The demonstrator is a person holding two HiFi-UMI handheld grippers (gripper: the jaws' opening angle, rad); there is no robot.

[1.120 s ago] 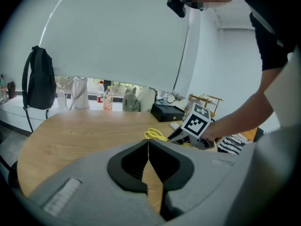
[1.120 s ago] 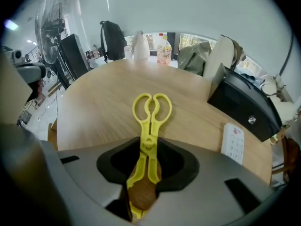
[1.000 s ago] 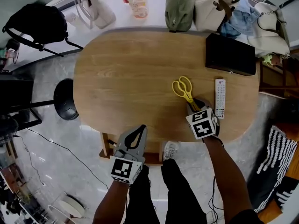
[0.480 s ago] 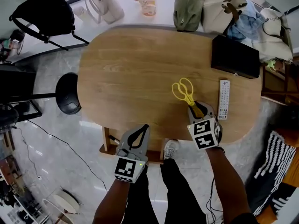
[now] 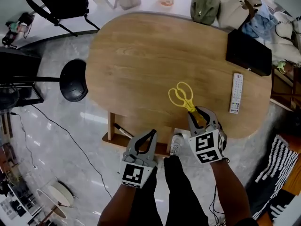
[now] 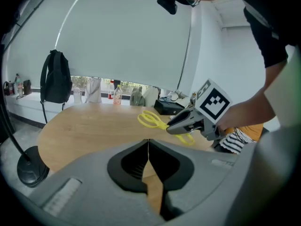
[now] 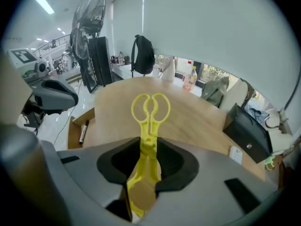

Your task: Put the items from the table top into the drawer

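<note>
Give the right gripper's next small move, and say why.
Probably carry the yellow scissors over to the open drawer. The right gripper is shut on them, and the drawer below the table's near edge stands open with a marker inside.

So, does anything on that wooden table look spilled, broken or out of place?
Nothing spilled or broken. The only oddity: the yellow plastic scissors are clamped handles-outward in the right gripper, and the wooden drawer hangs open below the oval wooden table.
</note>
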